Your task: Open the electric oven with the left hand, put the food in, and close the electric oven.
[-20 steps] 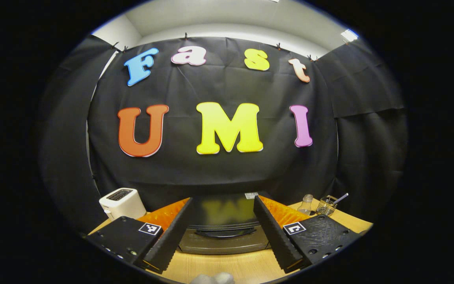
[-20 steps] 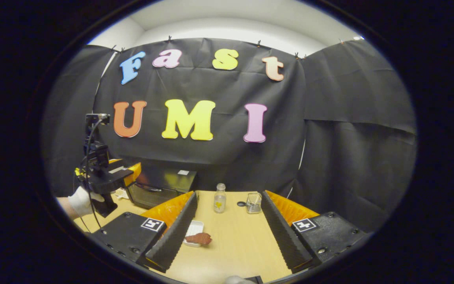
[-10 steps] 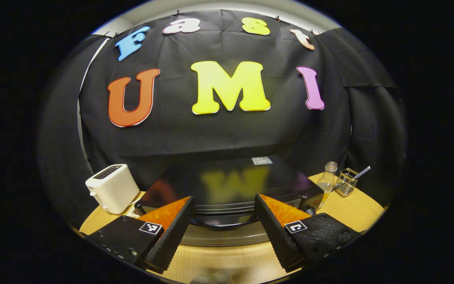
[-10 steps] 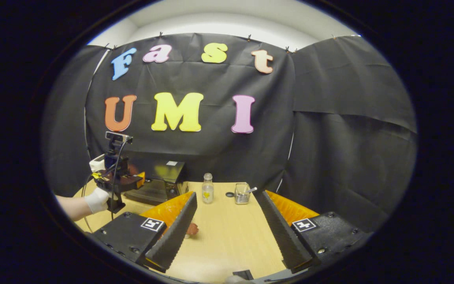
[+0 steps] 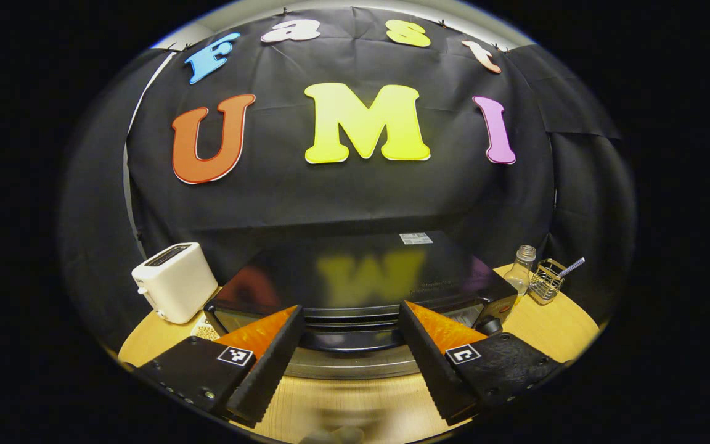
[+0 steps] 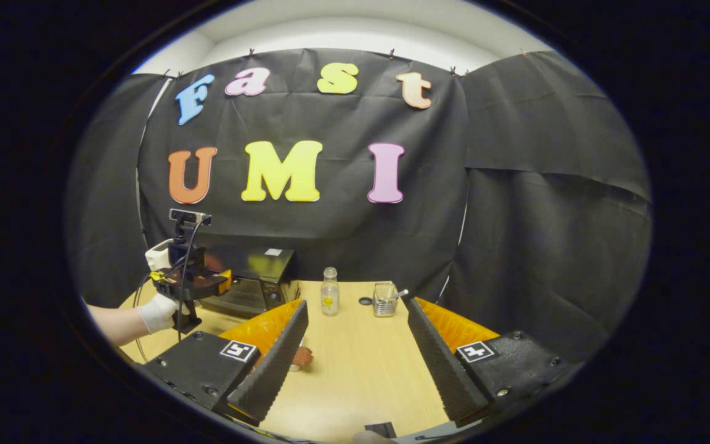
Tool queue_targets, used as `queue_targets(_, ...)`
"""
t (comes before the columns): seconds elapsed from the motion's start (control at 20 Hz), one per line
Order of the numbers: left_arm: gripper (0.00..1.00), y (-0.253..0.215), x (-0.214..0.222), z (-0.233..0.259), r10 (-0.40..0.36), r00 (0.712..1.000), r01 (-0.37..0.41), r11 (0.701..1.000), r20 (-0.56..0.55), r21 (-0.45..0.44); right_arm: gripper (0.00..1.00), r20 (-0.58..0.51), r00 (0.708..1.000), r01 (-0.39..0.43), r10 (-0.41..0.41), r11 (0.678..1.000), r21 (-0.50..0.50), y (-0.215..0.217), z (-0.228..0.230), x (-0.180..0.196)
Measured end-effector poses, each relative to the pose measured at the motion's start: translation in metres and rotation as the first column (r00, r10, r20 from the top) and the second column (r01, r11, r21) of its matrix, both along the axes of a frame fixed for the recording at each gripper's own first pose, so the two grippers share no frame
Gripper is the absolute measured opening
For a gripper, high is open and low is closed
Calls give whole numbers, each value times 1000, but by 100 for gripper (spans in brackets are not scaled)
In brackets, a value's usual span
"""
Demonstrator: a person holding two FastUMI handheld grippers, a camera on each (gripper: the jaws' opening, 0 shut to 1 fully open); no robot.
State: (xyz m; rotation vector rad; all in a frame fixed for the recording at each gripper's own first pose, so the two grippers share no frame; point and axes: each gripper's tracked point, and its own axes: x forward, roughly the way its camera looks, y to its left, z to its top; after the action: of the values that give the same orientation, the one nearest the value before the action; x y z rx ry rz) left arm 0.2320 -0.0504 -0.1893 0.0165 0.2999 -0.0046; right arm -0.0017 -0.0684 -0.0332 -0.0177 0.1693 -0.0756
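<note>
Closing on electric oven point(image 5: 355, 283): left hand-held gripper point(image 5: 350, 351), fingers spread wide and empty, lining up for door handle. Right hand-held gripper point(image 6: 358, 354) waiting agape, empty; food point(image 6: 302, 356) at its 9 o'clock on table point(image 6: 361, 370).

glossy black electric oven point(image 5: 355, 277) with silver lower front | white toaster point(image 5: 173, 280) | light wood-grain table point(image 6: 361, 370) | reddish-brown food point(image 6: 302, 356) | clear glass bottle point(image 6: 330, 291) with yellow contents | silvery wire basket point(image 6: 384, 300) | white glove point(image 6: 158, 311)
</note>
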Motion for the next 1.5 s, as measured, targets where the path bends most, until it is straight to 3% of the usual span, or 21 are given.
queue_targets(0.85, 97, -5, -113, -61, -36, 994, 38, 999, -100, 21, 100, -16, 999, -41, 41, 999, 5, 16, -18, -28)
queue_targets(1.5, 97, -11, -152, -131, -35, 975, 42, 999, -219, 25, 100, -65, 997, -37, 37, 999, -2, 12, -36, -31)
